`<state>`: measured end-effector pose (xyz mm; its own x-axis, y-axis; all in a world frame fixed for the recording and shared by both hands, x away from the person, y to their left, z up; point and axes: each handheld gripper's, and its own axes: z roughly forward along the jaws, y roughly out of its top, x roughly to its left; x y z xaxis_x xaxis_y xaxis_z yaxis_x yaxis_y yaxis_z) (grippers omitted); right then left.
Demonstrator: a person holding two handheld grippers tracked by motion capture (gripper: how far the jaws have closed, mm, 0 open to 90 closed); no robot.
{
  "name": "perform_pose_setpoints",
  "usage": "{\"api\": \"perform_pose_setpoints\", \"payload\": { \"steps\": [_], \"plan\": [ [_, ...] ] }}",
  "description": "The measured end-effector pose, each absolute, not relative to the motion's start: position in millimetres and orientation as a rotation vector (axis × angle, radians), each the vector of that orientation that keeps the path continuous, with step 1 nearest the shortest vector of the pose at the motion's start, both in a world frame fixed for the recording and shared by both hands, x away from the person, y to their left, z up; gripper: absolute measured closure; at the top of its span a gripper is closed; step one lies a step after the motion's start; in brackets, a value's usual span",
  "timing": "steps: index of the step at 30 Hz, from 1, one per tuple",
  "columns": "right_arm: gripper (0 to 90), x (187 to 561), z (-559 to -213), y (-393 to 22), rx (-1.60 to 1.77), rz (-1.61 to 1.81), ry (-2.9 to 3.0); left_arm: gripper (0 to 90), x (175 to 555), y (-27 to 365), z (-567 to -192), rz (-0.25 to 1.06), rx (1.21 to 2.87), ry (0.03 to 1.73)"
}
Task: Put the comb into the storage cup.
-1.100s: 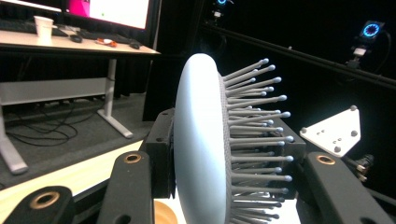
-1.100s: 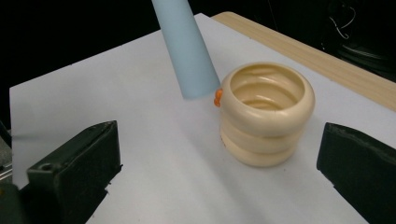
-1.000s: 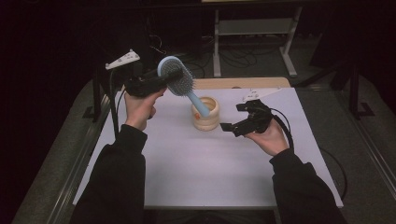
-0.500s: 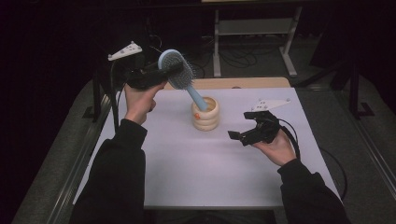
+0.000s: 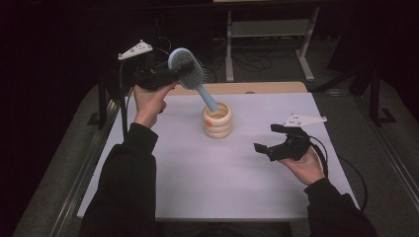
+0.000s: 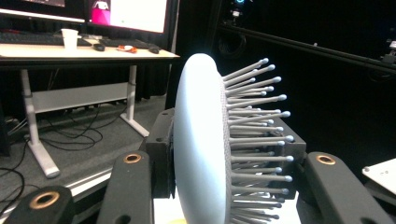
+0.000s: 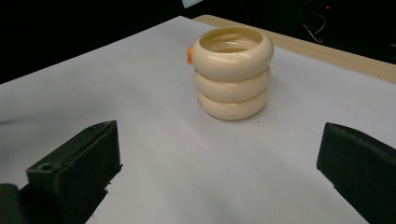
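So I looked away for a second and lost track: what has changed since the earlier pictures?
The right gripper, jaws open and empty, has drawn away from the cream holder, toward the person and the table's right edge. The left gripper stays clamped on the blue hairbrush, its handle angled over the holder, which has not moved.

Left claw [image 5: 184, 69] raised, clamped; right claw [image 5: 269, 139] low, jaws wide apart.

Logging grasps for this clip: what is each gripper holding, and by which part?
The left gripper clamps the blue hairbrush by its bristled head, handle pointing down toward the cream holder. The right gripper is open and holds nothing.
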<state>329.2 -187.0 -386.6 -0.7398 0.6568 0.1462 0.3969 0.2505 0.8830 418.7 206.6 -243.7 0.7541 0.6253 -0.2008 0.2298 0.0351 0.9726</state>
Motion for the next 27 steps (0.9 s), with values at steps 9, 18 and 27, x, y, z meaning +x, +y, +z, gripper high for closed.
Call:
{"api": "perform_pose_setpoints", "payload": {
  "steps": [9,18,27],
  "plan": [
    [0.0,321,-393,-203,1.001,1.499,2.246,53.6,428,203,-251,0.367,1.564,0.724],
    [0.0,311,-403,-219,1.025,1.496,2.208,53.6,433,193,-262,0.379,1.585,0.729],
    [0.0,301,-412,-230,1.021,1.477,2.208,53.6,442,190,-275,0.387,1.591,0.75]
  ]
}}
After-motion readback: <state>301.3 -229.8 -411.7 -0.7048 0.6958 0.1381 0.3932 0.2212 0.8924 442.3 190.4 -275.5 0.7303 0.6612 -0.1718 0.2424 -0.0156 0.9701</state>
